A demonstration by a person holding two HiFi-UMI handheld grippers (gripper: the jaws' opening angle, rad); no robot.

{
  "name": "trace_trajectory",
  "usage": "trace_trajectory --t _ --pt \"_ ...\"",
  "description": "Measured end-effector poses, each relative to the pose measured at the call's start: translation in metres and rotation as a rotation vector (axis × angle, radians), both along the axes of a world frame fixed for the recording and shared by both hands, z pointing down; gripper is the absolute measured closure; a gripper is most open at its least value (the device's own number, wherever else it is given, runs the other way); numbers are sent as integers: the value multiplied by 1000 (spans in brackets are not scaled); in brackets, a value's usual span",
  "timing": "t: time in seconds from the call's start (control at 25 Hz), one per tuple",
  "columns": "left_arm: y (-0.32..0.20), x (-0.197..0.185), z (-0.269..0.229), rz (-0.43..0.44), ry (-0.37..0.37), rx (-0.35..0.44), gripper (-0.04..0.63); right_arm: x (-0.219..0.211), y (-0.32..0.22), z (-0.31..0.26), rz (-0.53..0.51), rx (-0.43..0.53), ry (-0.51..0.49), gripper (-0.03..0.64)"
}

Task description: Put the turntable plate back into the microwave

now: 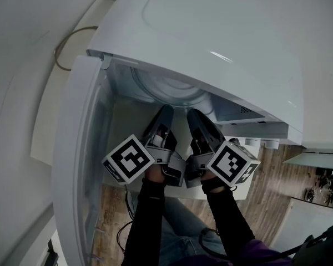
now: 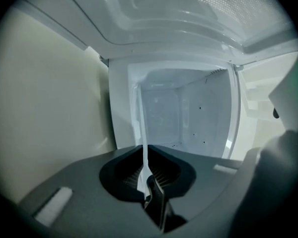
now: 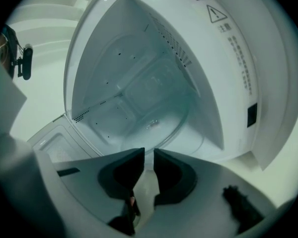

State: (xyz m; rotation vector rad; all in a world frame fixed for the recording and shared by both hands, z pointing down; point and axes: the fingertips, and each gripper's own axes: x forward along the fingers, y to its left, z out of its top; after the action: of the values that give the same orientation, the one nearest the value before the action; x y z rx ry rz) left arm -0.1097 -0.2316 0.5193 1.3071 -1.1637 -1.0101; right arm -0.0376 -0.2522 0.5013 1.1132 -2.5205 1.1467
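Clear round glass turntable plate (image 1: pixel 175 90) sitting at mouth of white boxy microwave (image 1: pixel 222 37), at 12 o'clock from both tongs, reaching into cavity. Left tongs (image 1: pixel 165 111) pinching plate rim; in left gripper view (image 2: pixel 145 150) plate (image 2: pixel 141 118) showing edge-on, rising toward 12 o'clock. Right tongs (image 1: pixel 193 115) gripping rim too, with wider gap (image 3: pixel 149 152); plate (image 3: pixel 174 123) spreading beyond toward 12 o'clock. Open white microwave door (image 1: pixel 72 159) hanging at 9 o'clock.
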Motion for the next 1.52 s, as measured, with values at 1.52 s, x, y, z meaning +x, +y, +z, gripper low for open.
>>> trace_trajectory --t 1.52 --pt "75 26 -392 -326 -1448 473 592 8 78 -379 -72 1055 -48 577"
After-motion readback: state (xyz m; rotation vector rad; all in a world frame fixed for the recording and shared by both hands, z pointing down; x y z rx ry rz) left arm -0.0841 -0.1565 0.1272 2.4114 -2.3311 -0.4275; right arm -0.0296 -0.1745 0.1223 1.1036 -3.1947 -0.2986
